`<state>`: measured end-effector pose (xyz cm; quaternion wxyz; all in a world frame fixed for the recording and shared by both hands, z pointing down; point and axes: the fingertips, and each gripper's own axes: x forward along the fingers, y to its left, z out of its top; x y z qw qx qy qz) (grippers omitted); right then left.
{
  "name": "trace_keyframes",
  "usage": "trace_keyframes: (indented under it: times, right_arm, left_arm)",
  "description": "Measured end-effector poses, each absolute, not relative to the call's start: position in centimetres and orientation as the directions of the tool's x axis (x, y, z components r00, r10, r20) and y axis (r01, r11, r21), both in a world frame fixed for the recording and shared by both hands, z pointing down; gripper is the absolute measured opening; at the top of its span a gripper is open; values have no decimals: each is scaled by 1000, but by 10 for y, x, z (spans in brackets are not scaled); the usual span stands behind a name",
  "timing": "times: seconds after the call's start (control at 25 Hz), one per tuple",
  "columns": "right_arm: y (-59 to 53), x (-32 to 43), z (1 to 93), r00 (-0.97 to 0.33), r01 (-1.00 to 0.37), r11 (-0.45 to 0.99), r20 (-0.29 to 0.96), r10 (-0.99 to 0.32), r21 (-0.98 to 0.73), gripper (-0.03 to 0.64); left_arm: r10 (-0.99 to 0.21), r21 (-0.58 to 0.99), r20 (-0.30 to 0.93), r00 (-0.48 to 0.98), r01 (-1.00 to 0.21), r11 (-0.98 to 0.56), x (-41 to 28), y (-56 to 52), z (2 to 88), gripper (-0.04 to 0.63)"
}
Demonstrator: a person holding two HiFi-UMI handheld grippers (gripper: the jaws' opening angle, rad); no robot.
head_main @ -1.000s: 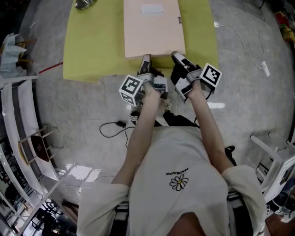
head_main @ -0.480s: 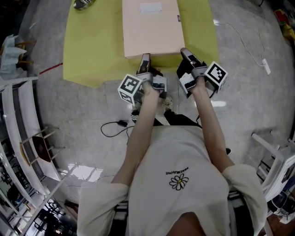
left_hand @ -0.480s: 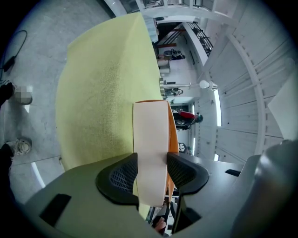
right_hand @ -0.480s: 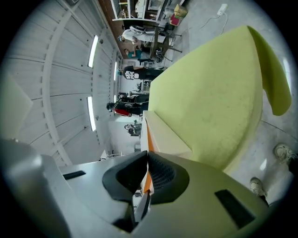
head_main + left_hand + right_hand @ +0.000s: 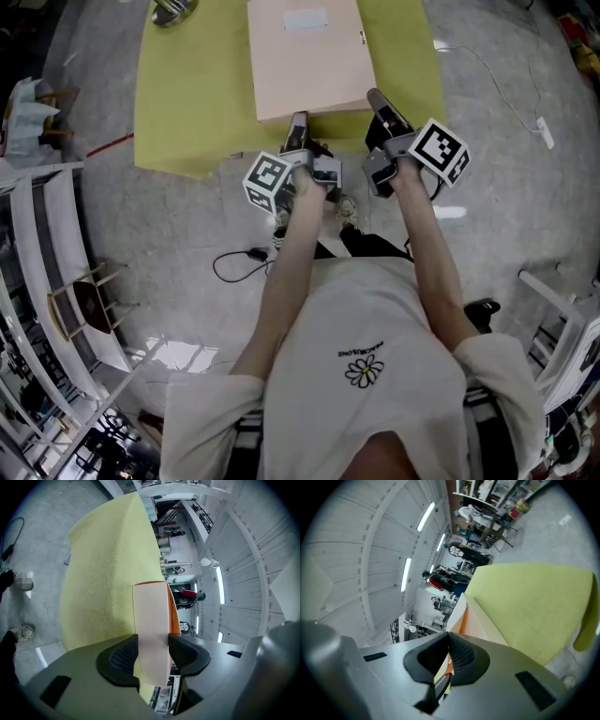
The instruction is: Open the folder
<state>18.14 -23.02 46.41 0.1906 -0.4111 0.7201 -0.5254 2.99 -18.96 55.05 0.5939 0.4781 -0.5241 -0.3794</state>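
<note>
A pale beige box folder (image 5: 309, 56) lies shut on the yellow-green table (image 5: 187, 94). My left gripper (image 5: 298, 119) is at the folder's near edge, left of centre. In the left gripper view the thick folder (image 5: 150, 620) fills the gap of the left gripper (image 5: 153, 644), with both pads against it and an orange side showing. My right gripper (image 5: 377, 98) sits rolled at the folder's near right corner. In the right gripper view the right gripper (image 5: 449, 637) has its pads together, with the folder (image 5: 480, 616) just beyond them; I cannot tell whether they pinch its cover.
A metal object (image 5: 173, 7) sits at the table's far left corner. A black cable (image 5: 239, 262) lies on the floor near the person's feet, and a white cable with a plug (image 5: 539, 136) to the right. White racks (image 5: 37, 244) stand at the left.
The right gripper has shifted right and a little farther along the folder's near right corner, rolling over as it went. The left gripper has kept its place on the near edge.
</note>
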Motion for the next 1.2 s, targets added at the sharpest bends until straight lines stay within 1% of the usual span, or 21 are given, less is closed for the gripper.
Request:
trace_keyframes:
  times: [0.08,0.24,0.36,0.44,0.56,0.6,0.64,0.68,0.72,0.84,0.96,1.04,1.2]
  right_arm:
    - [-234,176,450,-607,-439,169,153,-780,-883,14]
    - [-232,177,452,-605,-481,193,165,-779,-855,14]
    - [-225,166,426,-629,-491,312,83,-773,-814,12]
    - [-222,152,404,-636,-532,380,61,-769,-756,12]
    - [-224,144,391,-618,-577,392,70,-783,-716,12]
    - [-224,142,389,-617,-589,397,74,-784,-704,12]
    - [-225,141,387,-617,-593,401,74,-783,-698,12]
    - [-226,141,384,-617,-591,402,71,-783,-699,12]
    - [-227,141,381,-615,-585,399,66,-786,-707,12]
    - [-229,140,371,-598,-583,389,53,-799,-713,12]
    - [-225,136,363,-575,-590,383,37,-817,-711,12]
    - [-219,120,361,-556,-608,378,34,-831,-698,12]
    - [-211,86,355,-524,-655,387,20,-852,-649,12]
  left_arm:
    - [-952,966,259,162,-60,253,30,-190,549,213]
    - [-948,962,272,165,-20,273,32,-189,554,215]
    - [-943,958,283,177,-9,286,32,-192,553,218]
    - [-940,956,290,178,-11,292,32,-192,550,219]
    - [-933,949,314,175,-44,311,33,-188,549,230]
    - [-930,945,328,164,-48,325,31,-186,547,224]
    - [-928,939,343,144,-48,340,28,-182,544,192]
    - [-927,934,356,119,-58,352,22,-178,538,121]
    - [-927,931,361,96,-84,354,15,-173,529,97]
    - [-941,924,335,38,-210,321,-16,-163,496,84]
    - [-954,913,297,-45,-279,297,-60,-155,465,52]
    - [-958,905,273,-92,-314,288,-100,-150,449,29]
    - [-967,864,215,-139,-435,255,-158,-145,424,17]
